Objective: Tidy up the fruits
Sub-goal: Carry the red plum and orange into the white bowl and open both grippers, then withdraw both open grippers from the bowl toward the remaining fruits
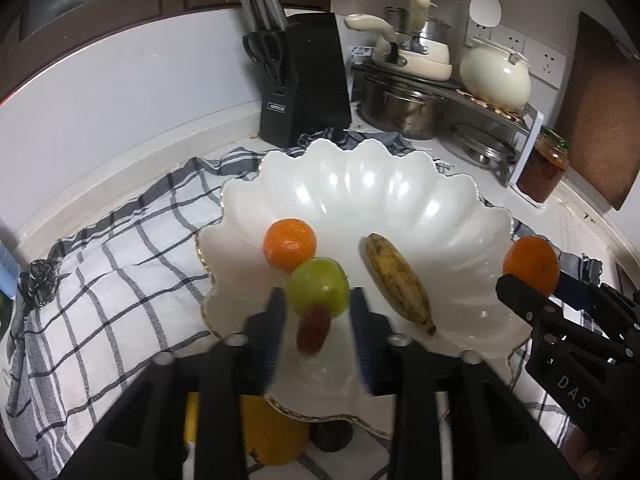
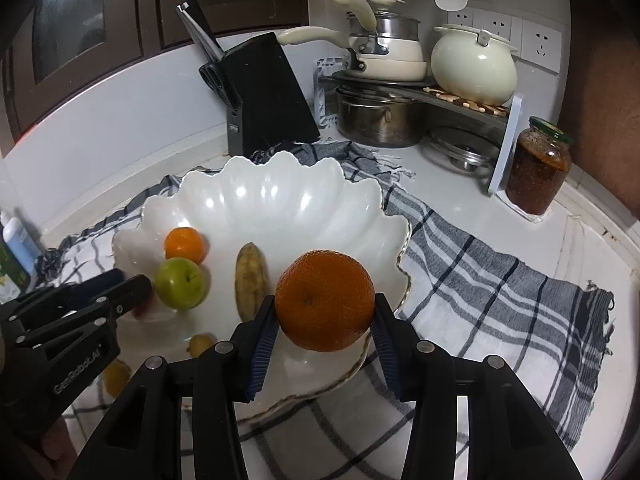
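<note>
Right hand-held gripper clamping large orange over white bowl, left hand-held gripper parted — red fruit loose between.

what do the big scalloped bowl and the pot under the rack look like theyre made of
The scalloped bowl looks like glossy white glazed ceramic, or possibly opal glass: bright highlights sit on its ribs and a thin gold line trims the rim. The pot under the rack looks like stainless steel, with a dull, scuffed grey sheen and a riveted metal handle.

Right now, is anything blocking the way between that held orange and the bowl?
Nothing visible. The orange in the right tool hangs over the bowl's near rim; the bare patch beyond it, right of the banana, is open.
</note>
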### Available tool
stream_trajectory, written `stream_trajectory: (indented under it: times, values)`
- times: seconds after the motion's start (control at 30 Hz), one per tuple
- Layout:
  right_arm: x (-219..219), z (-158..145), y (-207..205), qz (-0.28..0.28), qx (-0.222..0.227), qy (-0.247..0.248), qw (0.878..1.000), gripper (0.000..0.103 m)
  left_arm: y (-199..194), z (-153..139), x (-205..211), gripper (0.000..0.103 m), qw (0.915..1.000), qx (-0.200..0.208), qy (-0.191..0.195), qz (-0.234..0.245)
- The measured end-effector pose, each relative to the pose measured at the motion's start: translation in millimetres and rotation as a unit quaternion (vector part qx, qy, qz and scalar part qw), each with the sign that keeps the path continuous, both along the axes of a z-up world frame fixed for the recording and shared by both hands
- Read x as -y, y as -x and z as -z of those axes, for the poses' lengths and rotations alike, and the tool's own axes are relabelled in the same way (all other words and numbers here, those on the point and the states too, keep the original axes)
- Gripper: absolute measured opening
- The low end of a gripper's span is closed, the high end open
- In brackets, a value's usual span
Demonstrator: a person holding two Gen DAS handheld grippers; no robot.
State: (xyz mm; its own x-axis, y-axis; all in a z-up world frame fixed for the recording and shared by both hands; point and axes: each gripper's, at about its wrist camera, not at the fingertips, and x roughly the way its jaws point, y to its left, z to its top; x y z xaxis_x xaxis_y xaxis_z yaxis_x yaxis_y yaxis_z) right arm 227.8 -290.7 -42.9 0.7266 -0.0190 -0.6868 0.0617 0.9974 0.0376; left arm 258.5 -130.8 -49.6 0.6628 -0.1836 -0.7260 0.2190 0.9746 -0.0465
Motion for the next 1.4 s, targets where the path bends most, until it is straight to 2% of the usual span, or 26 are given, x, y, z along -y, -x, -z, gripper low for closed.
stream_trajectory:
  times: [0.07, 0.2, 0.3, 0.5, 1.07, 1.4]
  values:
    - [-1, 1, -1, 0.003, -0.001, 0.002, 1.0, 0.048, 0, 0, -1, 0.046, 1.0, 0.002, -0.004, -0.004]
    - [0, -3, 3, 0.017, 0.017, 0.012, 1.0, 0.075, 2, -3, -4, 0.064, 0.9998, 0.009, -0.01, -0.014]
    - [1, -9, 7, 0.023, 0.03, 0.018, 0.999, 0.078, 5, -6, -5, 0.067, 0.9997, 0.013, -0.013, -0.018]
    - [4, -17, 18, 0.031, 0.04, 0.017, 0.999, 0.084, 15, -16, -6, 0.081, 0.9992, 0.027, -0.017, -0.024]
    - [-9, -32, 57, 0.04, 0.054, 0.012, 0.998, 0.086, 57, -37, -27, 0.082, 0.9981, 0.049, -0.013, -0.034]
    - [-23, -34, 78, 0.038, 0.06, 0.013, 0.997, 0.086, 80, -38, -42, 0.082, 0.9977, 0.054, -0.012, -0.038]
